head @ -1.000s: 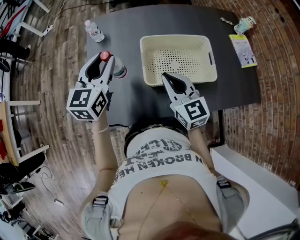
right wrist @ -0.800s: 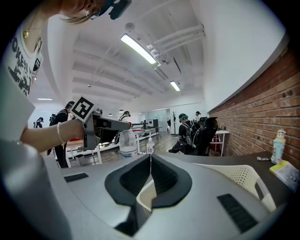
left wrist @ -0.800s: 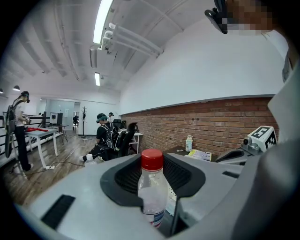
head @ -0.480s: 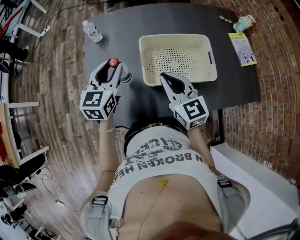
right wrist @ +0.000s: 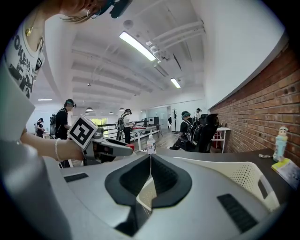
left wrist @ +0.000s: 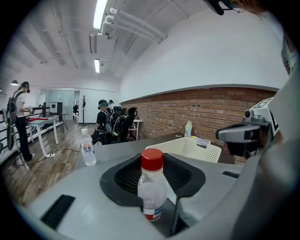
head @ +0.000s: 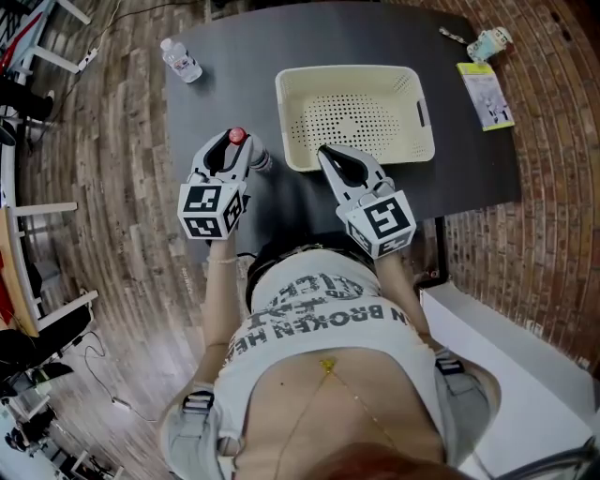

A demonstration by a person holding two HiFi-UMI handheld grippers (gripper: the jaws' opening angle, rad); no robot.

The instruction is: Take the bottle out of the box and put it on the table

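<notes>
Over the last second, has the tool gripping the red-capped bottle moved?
Yes. The left tool and its bottle shifted right in the head view, closer to the cream basket's left wall.

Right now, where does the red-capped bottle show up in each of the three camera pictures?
Head view: bottle left of centre, held by the left gripper.
Left gripper view: bottom centre, between its jaws.
Right gripper view: only the red cap, left of centre.
Shared landmark: the cream box.

Bright, even light from ceiling strip lights (left wrist: pixel 99 13); all views bulge fisheye, the gripper views black at the corners, and far background looks perhaps slightly soft
</notes>
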